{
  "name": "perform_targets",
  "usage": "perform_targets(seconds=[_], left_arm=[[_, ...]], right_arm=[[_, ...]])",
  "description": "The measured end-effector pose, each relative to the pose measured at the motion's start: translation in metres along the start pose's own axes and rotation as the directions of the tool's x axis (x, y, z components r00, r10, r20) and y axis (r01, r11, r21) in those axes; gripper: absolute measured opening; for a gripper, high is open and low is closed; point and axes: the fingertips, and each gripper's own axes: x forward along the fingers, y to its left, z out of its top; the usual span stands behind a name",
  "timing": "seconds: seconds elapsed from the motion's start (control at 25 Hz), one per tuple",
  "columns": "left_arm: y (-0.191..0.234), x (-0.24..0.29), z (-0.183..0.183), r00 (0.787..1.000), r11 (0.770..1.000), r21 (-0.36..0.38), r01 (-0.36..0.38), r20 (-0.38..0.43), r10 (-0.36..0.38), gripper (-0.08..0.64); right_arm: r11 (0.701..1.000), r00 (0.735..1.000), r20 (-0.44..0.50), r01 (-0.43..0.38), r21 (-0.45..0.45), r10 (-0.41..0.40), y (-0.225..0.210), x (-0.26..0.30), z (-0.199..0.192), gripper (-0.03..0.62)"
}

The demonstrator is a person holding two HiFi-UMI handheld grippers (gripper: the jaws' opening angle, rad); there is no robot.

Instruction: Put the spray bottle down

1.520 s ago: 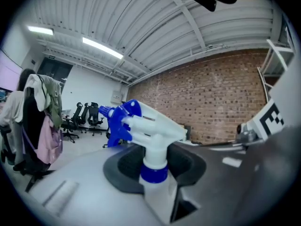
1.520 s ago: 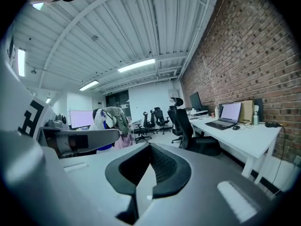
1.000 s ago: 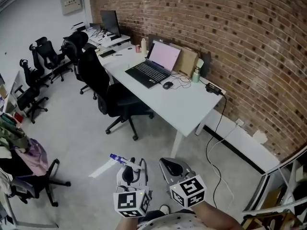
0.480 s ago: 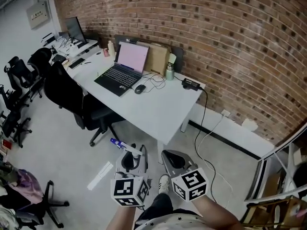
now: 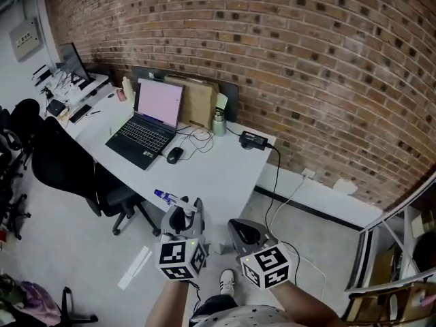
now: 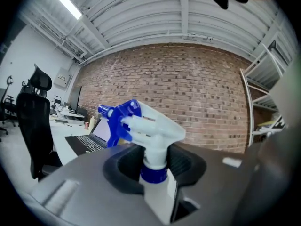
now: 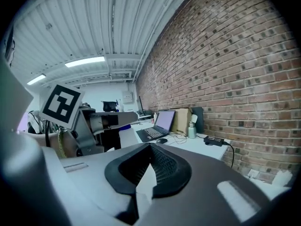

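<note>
A white spray bottle (image 6: 149,130) with a blue trigger head stands upright, held by its neck. My left gripper (image 6: 155,171) is shut on it. In the head view the bottle's blue nozzle (image 5: 163,197) sticks out to the left above the left gripper (image 5: 181,225), just over the near edge of the white desk (image 5: 225,172). My right gripper (image 5: 246,234) hangs to the right of the left one, its jaws together with nothing between them. The right gripper view shows the same jaws (image 7: 146,175) and the left gripper's marker cube (image 7: 61,102) at the left.
The desk carries an open laptop (image 5: 146,125), a mouse (image 5: 174,155), a metal flask (image 5: 219,122), a cardboard box (image 5: 197,104) and a power brick (image 5: 253,140) with cables. A black office chair (image 5: 68,176) stands at its left. A brick wall (image 5: 306,67) runs behind.
The desk has come nearer and shifted left in the head view. Both grippers have travelled toward it, the left one still holding the spray bottle, now at the desk's near edge.
</note>
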Motion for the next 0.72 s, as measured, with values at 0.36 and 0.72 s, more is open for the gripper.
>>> perform_targets(seconds=[0.36, 0.72], left_arm=[[0.022, 0.106, -0.011, 0.999, 1.000, 0.006, 0.030, -0.018, -0.029, 0.126], [0.020, 0.134, -0.026, 0.999, 0.998, 0.063, 0.029, -0.035, -0.027, 0.131]], right_arm=[[0.998, 0.998, -0.027, 0.054, 0.042, -0.053, -0.063, 0.057, 0.010, -0.002], [0.995, 0.997, -0.034, 0.070, 0.077, -0.067, -0.084, 0.083, 0.008, 0.000]])
